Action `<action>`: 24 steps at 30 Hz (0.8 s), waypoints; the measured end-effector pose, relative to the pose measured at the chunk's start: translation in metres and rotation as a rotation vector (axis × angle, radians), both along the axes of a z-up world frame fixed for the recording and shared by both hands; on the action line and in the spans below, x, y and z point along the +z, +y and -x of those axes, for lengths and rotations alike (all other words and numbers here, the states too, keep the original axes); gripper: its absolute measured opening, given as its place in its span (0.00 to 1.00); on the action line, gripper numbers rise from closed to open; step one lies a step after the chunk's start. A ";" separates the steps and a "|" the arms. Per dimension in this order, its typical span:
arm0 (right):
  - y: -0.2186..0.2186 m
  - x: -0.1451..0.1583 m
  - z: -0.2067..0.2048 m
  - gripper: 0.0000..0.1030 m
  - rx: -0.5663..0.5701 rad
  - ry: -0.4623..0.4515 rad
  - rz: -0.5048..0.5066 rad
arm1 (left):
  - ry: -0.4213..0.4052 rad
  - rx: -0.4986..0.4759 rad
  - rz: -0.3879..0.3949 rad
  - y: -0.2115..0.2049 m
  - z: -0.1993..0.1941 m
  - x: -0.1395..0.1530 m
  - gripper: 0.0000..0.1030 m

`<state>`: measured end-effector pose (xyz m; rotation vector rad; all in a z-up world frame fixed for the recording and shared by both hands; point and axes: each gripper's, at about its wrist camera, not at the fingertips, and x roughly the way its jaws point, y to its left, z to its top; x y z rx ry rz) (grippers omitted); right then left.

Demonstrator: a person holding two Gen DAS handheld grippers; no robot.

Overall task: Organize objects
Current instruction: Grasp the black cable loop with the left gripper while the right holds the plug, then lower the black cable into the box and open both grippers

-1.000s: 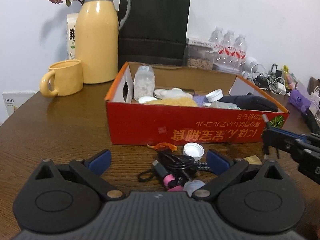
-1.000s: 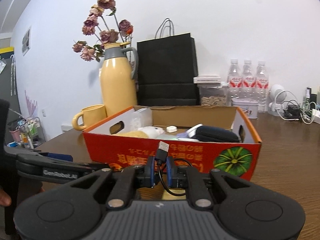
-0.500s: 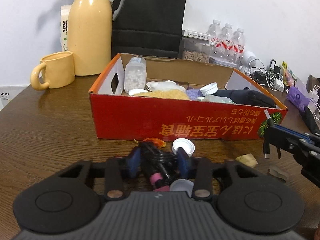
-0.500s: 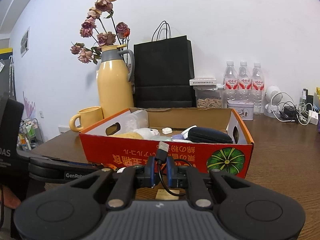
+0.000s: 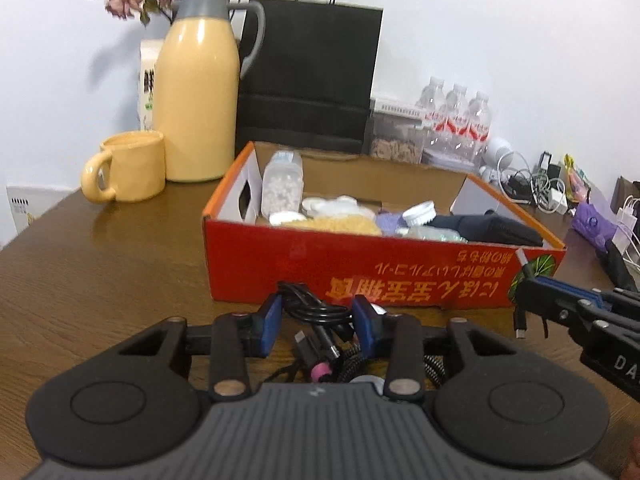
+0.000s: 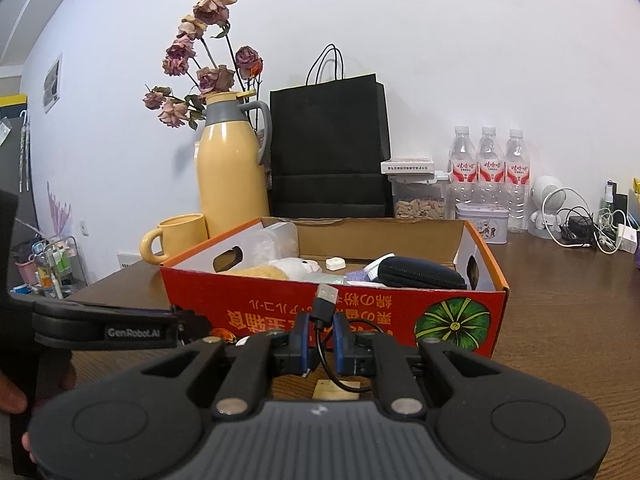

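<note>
Two grips: your left gripper (image 5: 316, 322) clamps the coiled black cable bundle (image 5: 310, 312) just before the red box (image 5: 380, 276); your right gripper (image 6: 320, 342) pinches a thin USB cable (image 6: 325, 308) there too.

A yellow thermos (image 6: 232, 168) with dried roses (image 6: 200, 60) stands beside a black paper bag (image 6: 330, 148), perhaps touching.
</note>
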<state>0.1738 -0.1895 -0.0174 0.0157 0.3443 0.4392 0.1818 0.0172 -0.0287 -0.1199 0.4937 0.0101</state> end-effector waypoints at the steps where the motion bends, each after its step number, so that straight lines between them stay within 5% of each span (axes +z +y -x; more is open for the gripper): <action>1: 0.000 0.001 0.001 0.11 0.000 -0.005 -0.003 | -0.015 -0.002 -0.004 0.000 0.003 0.003 0.38; 12: -0.002 0.036 -0.012 0.11 0.009 -0.088 -0.026 | -0.149 -0.045 -0.025 -0.008 0.005 0.049 0.38; 24: 0.016 0.065 -0.085 0.11 -0.020 -0.097 0.016 | -0.202 -0.041 -0.025 -0.018 -0.057 0.078 0.38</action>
